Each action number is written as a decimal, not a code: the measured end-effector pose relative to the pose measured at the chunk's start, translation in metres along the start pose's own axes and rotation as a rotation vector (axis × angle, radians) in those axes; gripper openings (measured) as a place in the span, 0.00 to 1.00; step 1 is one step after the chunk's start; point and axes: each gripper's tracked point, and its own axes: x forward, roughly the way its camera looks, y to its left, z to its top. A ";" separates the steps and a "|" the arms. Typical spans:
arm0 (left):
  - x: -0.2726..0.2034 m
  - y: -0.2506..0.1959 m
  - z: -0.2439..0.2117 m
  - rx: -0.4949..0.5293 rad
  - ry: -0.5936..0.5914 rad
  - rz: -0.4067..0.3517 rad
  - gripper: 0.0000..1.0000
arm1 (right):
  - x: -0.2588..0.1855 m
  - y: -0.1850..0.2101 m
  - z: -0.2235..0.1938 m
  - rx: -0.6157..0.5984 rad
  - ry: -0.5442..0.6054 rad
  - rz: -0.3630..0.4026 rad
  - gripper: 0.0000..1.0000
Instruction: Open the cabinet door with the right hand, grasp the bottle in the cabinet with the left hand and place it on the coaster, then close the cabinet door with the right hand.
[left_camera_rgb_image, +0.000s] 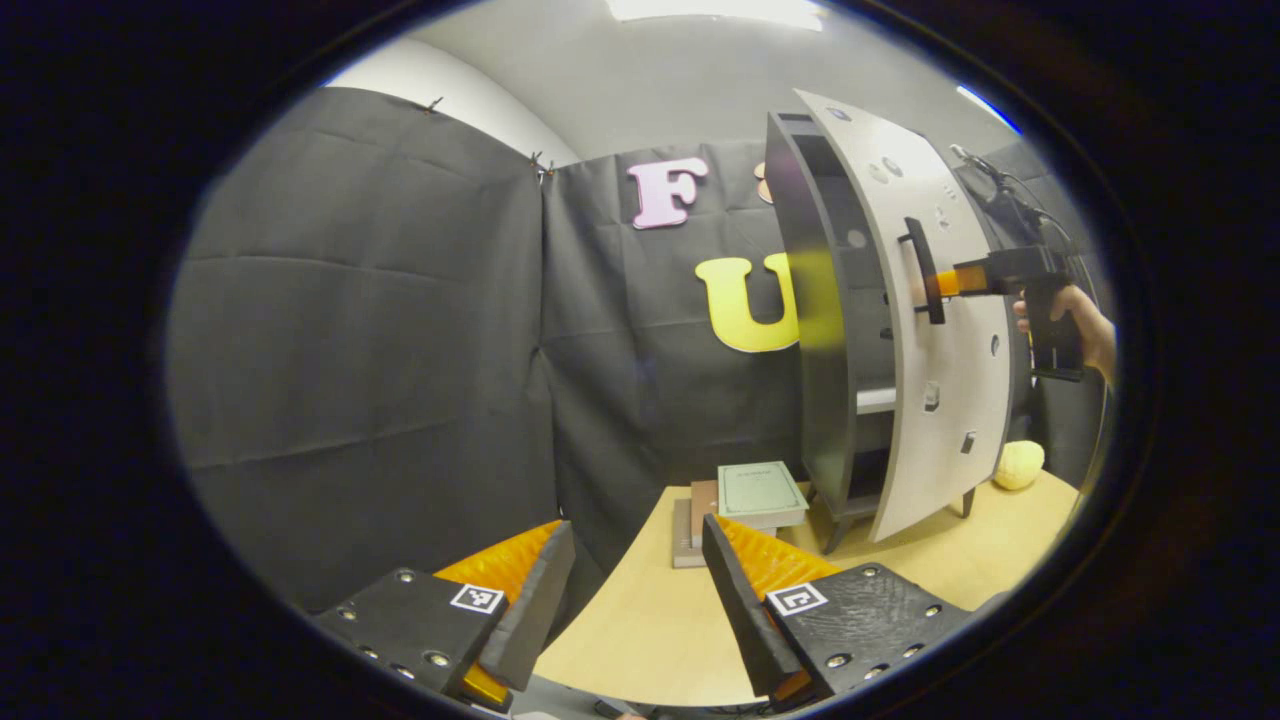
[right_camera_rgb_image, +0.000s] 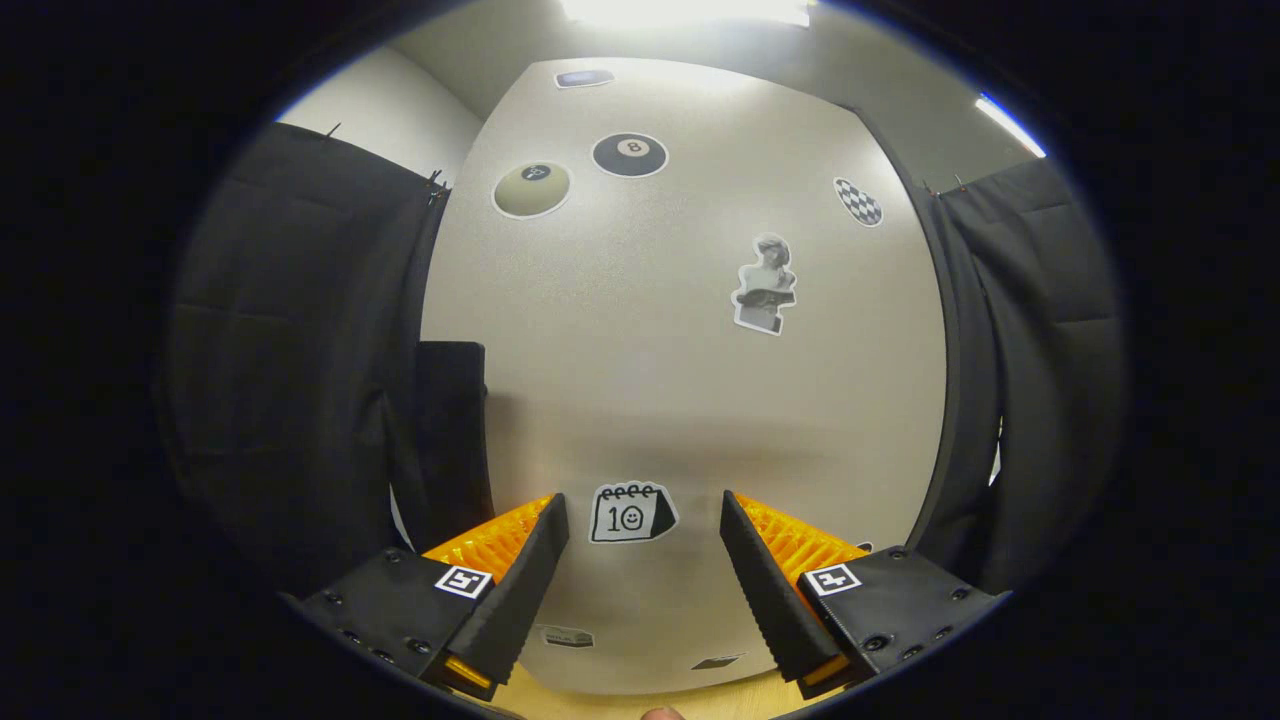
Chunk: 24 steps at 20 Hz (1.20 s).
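In the left gripper view, the left gripper sits at the bottom of the frame with its two fingers spread apart and nothing between them, hanging over the near edge of the light wooden table. At the right of the frame stands the dark cabinet, and its pale cabinet door is swung partly away from the body, so a slice of the dark inside and a pale shelf show through the gap. The bottle cannot be made out in there, and the coaster cannot be picked out on the table either. The right gripper is up at the black door handle, held by a hand at the far right edge; whether its fingers are pressed on the handle I cannot tell. A stack of books lies on the table just left of the cabinet's foot, the top one pale green, its cover writing too small to read. A yellowish round object rests on the table past the door.

In the right gripper view, the door's face is close up, stuck with stickers: a black ball marked "8" near the top, an olive ball beside it, a chequered oval upper right, a bust figure, and a calendar sticker reading "10" between the fingers, which stand apart here.
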 end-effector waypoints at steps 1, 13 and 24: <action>0.000 -0.001 0.000 -0.001 -0.001 -0.002 0.77 | 0.000 0.002 0.000 0.002 0.001 -0.005 0.98; -0.006 -0.015 0.021 0.002 -0.024 -0.009 0.77 | 0.004 0.008 -0.005 0.036 0.007 -0.001 0.98; 0.002 -0.054 0.055 0.009 -0.065 -0.031 0.80 | -0.075 -0.021 0.006 -0.001 -0.042 0.009 0.98</action>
